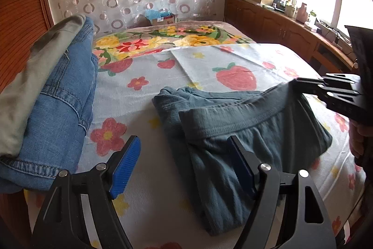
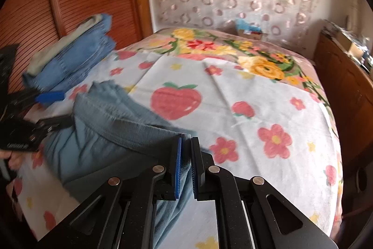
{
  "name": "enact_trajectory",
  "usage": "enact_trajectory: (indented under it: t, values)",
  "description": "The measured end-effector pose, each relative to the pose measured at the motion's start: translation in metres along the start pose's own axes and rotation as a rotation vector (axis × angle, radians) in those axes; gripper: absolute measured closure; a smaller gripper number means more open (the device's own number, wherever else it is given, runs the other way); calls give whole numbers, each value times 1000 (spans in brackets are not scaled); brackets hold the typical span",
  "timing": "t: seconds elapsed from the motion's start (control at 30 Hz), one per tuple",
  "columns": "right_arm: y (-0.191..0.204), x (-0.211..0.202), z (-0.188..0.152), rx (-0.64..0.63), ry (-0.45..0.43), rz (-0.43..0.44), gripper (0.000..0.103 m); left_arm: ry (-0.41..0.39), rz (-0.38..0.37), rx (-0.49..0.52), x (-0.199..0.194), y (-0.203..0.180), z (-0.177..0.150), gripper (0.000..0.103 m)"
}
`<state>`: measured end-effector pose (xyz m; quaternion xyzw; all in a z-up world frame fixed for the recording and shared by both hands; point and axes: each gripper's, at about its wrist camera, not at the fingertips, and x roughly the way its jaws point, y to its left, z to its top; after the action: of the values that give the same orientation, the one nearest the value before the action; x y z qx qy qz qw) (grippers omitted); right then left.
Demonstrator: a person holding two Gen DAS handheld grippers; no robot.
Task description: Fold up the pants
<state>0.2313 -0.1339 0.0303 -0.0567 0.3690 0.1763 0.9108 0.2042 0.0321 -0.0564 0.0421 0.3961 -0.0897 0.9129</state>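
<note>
Grey-blue pants (image 1: 235, 123) lie partly folded on the strawberry-print bed sheet (image 1: 144, 109). My left gripper (image 1: 184, 155) is open, its jaws wide apart; one blue pad rests on the pants' left part, the other over the sheet. My right gripper (image 2: 185, 165) is shut on the pants' waistband edge (image 2: 130, 123) and holds it slightly lifted. It shows in the left wrist view (image 1: 303, 83) at the waistband's right end. The left gripper shows in the right wrist view (image 2: 50, 106) at the far left.
A stack of folded blue jeans (image 1: 63, 95) with an olive garment (image 1: 30, 76) on top sits at the bed's left side. A flowered blanket (image 1: 163, 39) covers the bed's far end. Wooden cabinets (image 1: 279, 25) run along the right under the window.
</note>
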Motion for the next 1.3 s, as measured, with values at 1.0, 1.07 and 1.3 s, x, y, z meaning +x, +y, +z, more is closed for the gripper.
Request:
enact_trajectory:
  t: [1.0,1.07,1.3]
  values:
    - [29,-68,-71,-8,44,26,68,30,-57,17,-16,-17,-54,26]
    - [29,-68,-74,-7,51,35,68,26,-51,22,-17,-18,-55,26]
    - [29,-62,-77,-21,86,53,69,30,-58,10,-15,-15,-58,26]
